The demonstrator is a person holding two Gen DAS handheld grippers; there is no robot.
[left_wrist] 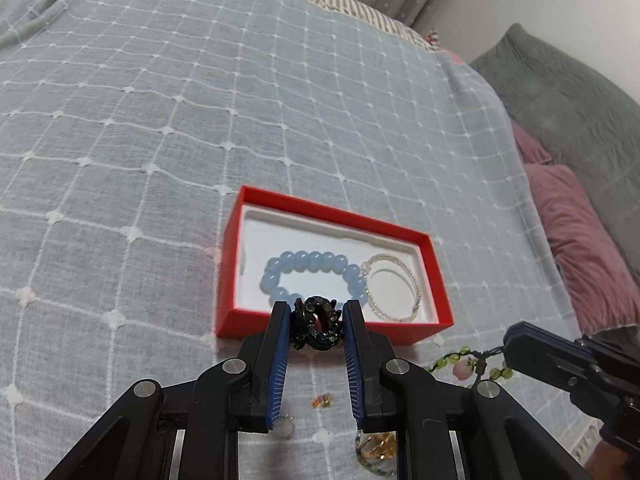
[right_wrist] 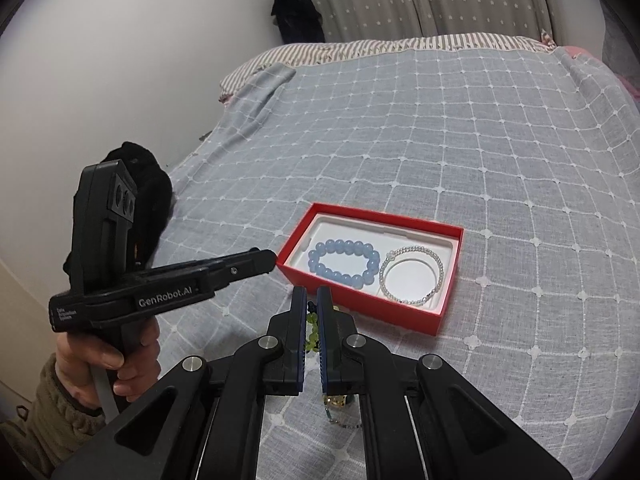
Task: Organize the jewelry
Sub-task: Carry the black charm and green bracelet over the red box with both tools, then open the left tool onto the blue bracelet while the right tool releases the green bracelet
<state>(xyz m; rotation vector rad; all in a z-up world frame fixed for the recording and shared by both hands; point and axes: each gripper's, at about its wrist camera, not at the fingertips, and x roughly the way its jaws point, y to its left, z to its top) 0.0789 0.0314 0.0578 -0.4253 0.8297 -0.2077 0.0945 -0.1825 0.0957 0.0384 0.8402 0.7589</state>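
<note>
Right tool [right_wrist: 311, 300] tight on green bead strand [right_wrist: 312, 334] beside red box [right_wrist: 352, 298]

A bed [right_wrist: 460, 128] covered with a pale grey-blue cloth crossed by a white grid carries everything. Directly on the cloth lies an open red rectangular cardboard box [left_wrist: 320, 210] with a white moulded liner. Nearer the camera, small loose pieces rest on the cloth: a tiny amber-coloured trinket [left_wrist: 321, 401] and a gold-coloured cluster of jewellery [left_wrist: 378, 446], partly hidden.
</note>
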